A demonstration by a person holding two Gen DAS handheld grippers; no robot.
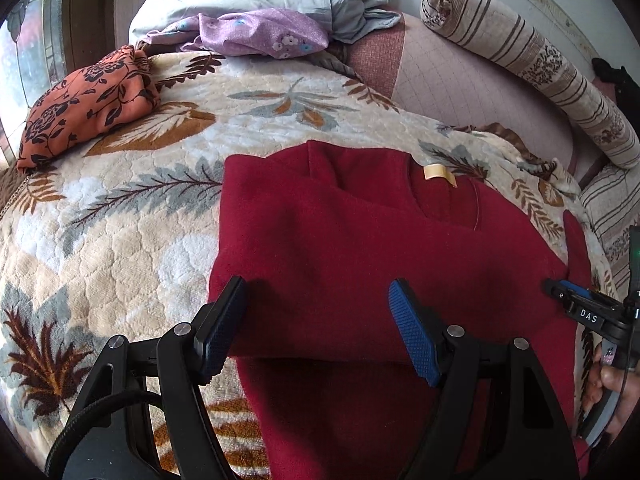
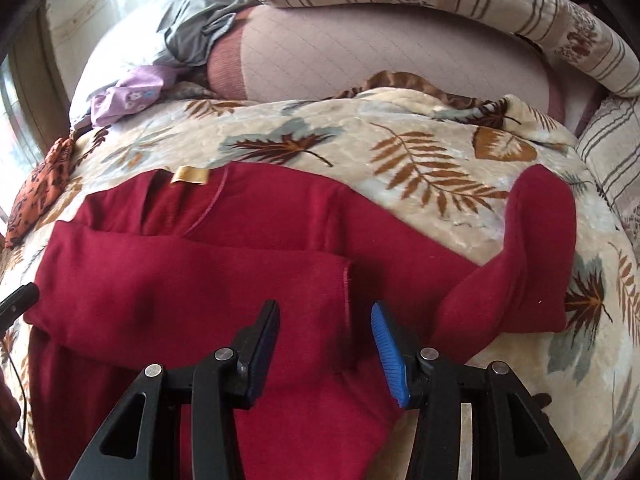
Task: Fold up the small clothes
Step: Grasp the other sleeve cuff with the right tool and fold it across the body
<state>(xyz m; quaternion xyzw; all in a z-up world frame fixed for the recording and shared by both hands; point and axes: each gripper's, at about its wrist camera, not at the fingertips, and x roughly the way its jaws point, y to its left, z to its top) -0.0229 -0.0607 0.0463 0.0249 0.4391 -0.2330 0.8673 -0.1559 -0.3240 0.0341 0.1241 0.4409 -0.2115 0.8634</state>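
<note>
A dark red sweater (image 1: 340, 240) lies on a leaf-patterned blanket (image 1: 120, 208), neck label (image 1: 438, 173) facing up. One sleeve is folded across the chest; its cuff edge (image 2: 346, 280) lies near the middle. The other sleeve (image 2: 532, 248) sticks out to the right on the blanket (image 2: 400, 140). My left gripper (image 1: 316, 320) is open just above the sweater's left part, holding nothing. My right gripper (image 2: 326, 336) is open just above the folded cuff, holding nothing. The right gripper also shows at the right edge of the left wrist view (image 1: 580, 308).
An orange floral garment (image 1: 88, 100) lies folded at the far left. A purple floral cloth (image 1: 260, 32) and grey clothes (image 1: 352, 0) lie at the back. A striped bolster (image 1: 540, 64) runs along the right. A pink sheet (image 2: 380, 56) lies behind the blanket.
</note>
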